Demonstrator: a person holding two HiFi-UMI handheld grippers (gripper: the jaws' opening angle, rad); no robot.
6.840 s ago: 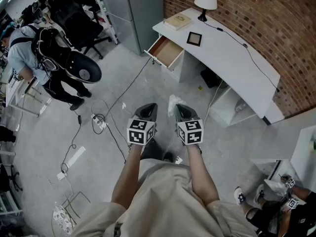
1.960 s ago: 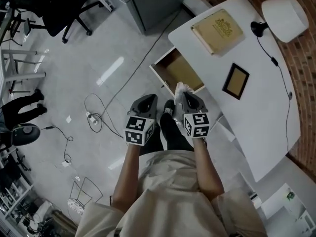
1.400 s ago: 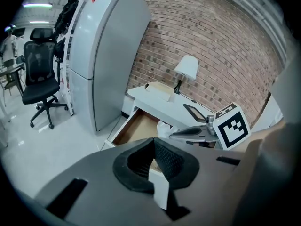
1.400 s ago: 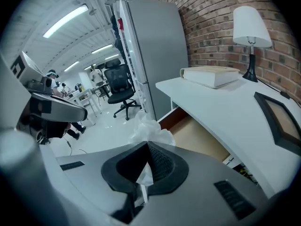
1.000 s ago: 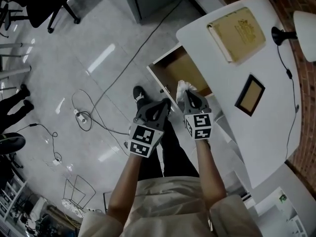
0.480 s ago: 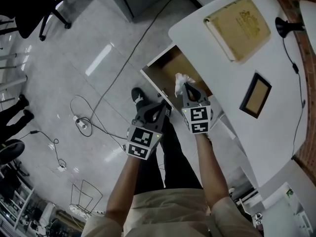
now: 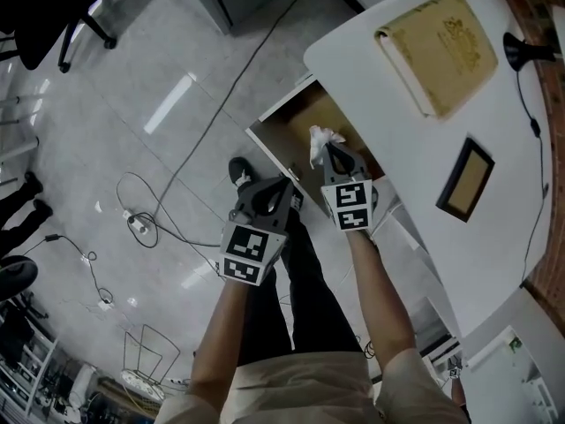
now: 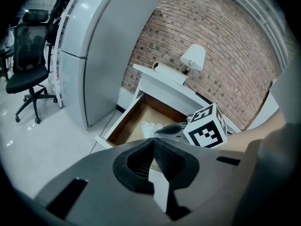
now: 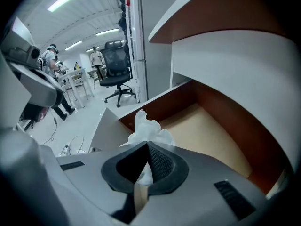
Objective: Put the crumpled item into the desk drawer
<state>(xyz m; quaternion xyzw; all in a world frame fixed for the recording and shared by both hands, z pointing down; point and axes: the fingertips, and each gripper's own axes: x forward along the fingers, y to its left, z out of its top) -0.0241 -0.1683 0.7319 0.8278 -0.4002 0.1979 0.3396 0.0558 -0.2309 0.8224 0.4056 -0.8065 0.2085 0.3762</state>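
**Head view.** The white crumpled item [image 7: 320, 138] is seen pinched at the tips of the right gripper [image 7: 329, 155]. It is held over the near part of the open wooden drawer [image 7: 296, 120] of the white desk [image 7: 380, 95]. The left gripper [image 7: 285, 186] is held just beside the right one, by the drawer's front edge, with nothing in it. A tan book [image 7: 441, 29] and a dark picture frame [image 7: 468, 179] are noted on the desk top, well apart from the drawer.

**Left gripper view.** The jaws of the left gripper [image 8: 153, 142] are seen pressed together with nothing between them. Beyond them the drawer [image 8: 138, 114] stands pulled out, and the crumpled item [image 8: 150, 126] is seen against its brown floor, ahead of the right gripper's marker cube. A white table lamp [image 8: 194, 58] and a grey cabinet [image 8: 103, 46] are recorded behind.

**Right gripper view.** The jaws of the right gripper [image 9: 147, 149] are clamped on the crumpled item [image 9: 146, 128], which stands up above the tips. The drawer's bare floor [image 9: 207, 131] lies directly ahead and below.

**Progress.** The drawer is open and the item has been brought over it, so the carry is judged nearly complete. Whether the item touches the drawer floor cannot be told. The item has not yet been released, and letting go of it inside the walls is what is left of the task.
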